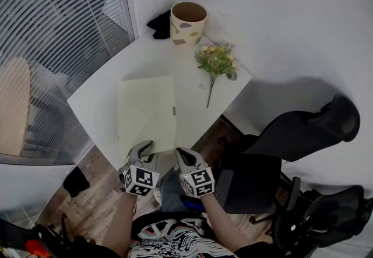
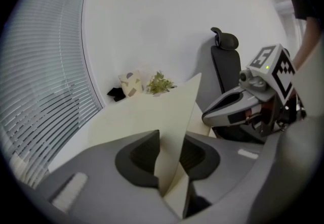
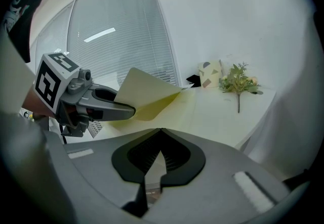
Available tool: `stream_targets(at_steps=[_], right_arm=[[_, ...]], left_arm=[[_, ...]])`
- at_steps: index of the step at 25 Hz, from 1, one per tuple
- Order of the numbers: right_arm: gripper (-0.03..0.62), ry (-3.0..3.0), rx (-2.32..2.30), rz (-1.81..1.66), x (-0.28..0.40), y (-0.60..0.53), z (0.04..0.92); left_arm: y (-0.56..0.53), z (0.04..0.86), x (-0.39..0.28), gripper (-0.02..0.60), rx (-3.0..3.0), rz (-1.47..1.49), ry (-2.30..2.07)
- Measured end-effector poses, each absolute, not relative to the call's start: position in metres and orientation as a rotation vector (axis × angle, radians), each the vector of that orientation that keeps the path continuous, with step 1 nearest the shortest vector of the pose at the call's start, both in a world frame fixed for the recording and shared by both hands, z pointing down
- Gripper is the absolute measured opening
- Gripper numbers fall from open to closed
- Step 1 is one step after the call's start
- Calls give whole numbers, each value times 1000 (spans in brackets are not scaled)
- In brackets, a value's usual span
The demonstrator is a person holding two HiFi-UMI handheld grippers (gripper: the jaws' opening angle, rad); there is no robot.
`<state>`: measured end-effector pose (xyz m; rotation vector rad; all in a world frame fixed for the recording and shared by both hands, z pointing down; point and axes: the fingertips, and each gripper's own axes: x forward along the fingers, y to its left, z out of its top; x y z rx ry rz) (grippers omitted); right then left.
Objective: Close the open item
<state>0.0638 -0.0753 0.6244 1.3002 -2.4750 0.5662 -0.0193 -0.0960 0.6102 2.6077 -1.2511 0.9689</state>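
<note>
A pale yellow folder (image 1: pixel 147 112) lies on the white table (image 1: pixel 96 99). Its near corner reaches my left gripper (image 1: pixel 145 146). In the left gripper view the raised cover (image 2: pixel 177 117) stands on edge between the jaws of the left gripper (image 2: pixel 172 134). It leans on the right jaw, a gap shows at the other, and the jaws are easing apart. The right gripper view shows the lifted cover (image 3: pixel 147 91) at the left gripper (image 3: pixel 129 112). My right gripper (image 1: pixel 182 155) (image 3: pixel 161 129) hovers beside it off the table's near edge, shut and holding nothing.
A patterned pot (image 1: pixel 187 21), a dark object (image 1: pixel 159 23) and a sprig of flowers (image 1: pixel 217 62) sit at the table's far side. Window blinds (image 1: pixel 52 29) run along the left. Black office chairs (image 1: pixel 303 129) stand to the right.
</note>
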Motion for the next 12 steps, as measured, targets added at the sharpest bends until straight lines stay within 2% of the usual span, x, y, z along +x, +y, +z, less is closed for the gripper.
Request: stream_targets(at_steps=[12], right_arm=[[0,-2480,1292,564,64,-75,624]], left_arm=[[-95,623,-14,142,2615,1100,-1227]])
